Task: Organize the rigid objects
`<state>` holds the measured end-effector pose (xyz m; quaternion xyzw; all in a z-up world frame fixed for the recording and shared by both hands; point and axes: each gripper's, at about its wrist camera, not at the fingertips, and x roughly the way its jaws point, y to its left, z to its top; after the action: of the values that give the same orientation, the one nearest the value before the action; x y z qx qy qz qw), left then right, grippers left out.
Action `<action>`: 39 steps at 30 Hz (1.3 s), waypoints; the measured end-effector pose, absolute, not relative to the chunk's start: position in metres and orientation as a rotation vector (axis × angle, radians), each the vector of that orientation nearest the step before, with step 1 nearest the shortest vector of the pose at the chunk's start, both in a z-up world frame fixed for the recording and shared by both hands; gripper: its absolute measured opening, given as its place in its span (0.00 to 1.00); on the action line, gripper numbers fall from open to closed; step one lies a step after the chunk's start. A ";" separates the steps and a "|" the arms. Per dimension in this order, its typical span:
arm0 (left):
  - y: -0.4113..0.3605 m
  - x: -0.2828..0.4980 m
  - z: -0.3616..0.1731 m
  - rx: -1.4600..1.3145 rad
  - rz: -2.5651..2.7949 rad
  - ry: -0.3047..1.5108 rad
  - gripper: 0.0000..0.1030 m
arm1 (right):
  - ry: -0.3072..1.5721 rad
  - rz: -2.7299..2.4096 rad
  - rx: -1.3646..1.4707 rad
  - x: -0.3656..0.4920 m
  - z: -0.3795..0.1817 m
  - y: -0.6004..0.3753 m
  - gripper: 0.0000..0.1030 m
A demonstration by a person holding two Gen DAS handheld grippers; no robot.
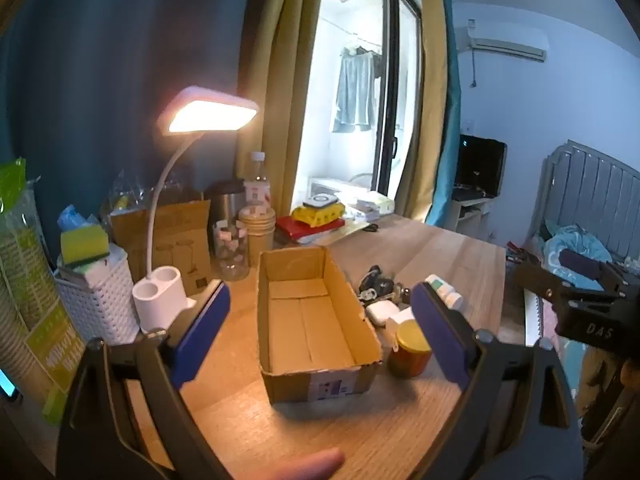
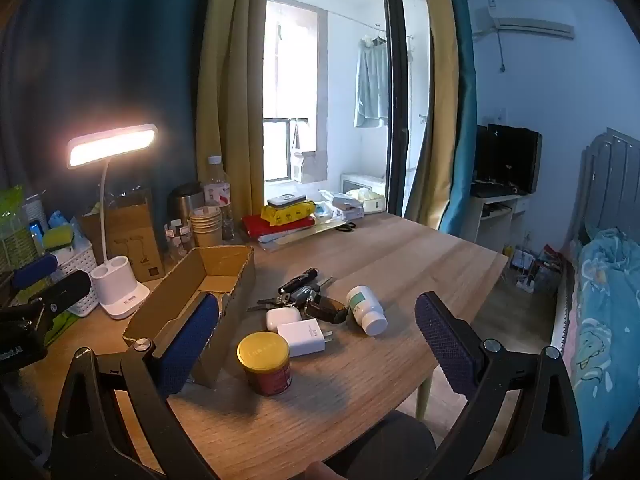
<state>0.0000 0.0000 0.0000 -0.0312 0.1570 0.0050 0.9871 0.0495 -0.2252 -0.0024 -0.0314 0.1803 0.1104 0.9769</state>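
Along the worktop's [image 2: 400, 256] far left edge we see a lit desk lamp [image 2: 112, 148] on a white two-hole base [image 2: 116, 288], just beside a white woven basket [image 1: 96, 304] holding a yellow-green sponge [image 1: 84, 240]. Behind the lamp stands a brown paper bag [image 1: 176, 232]. Further along that edge we find a stack of paper cups [image 2: 206, 220], a steel canister [image 2: 184, 200] and a clear bottle [image 2: 218, 188] with a white cap. At the far corner by the yellow curtain [image 2: 228, 80] lies a yellow pack [image 2: 288, 210] on a red book [image 2: 276, 226]. Beyond the worktop we see a dark monitor [image 2: 508, 160], a wall air conditioner [image 2: 532, 26] and a bed [image 2: 604, 300] with a blue cover.
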 end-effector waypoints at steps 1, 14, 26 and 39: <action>-0.001 0.000 0.000 -0.057 0.013 0.313 0.90 | 0.360 0.223 -0.065 0.049 -0.003 -0.225 0.97; 0.004 0.007 -0.006 -0.088 -0.009 0.357 0.90 | 0.363 0.235 -0.064 0.048 -0.004 -0.225 0.98; 0.004 0.007 -0.004 -0.101 0.026 0.367 0.90 | 0.359 0.229 -0.039 0.049 -0.007 -0.230 0.98; 0.001 0.006 -0.005 -0.100 -0.002 0.354 0.90 | 0.348 0.219 -0.022 0.048 -0.002 -0.234 0.97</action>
<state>0.0059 0.0009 -0.0050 -0.0496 0.1759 -0.0012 0.9832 0.0482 -0.2337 -0.0020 -0.0111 0.1726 0.1089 0.9789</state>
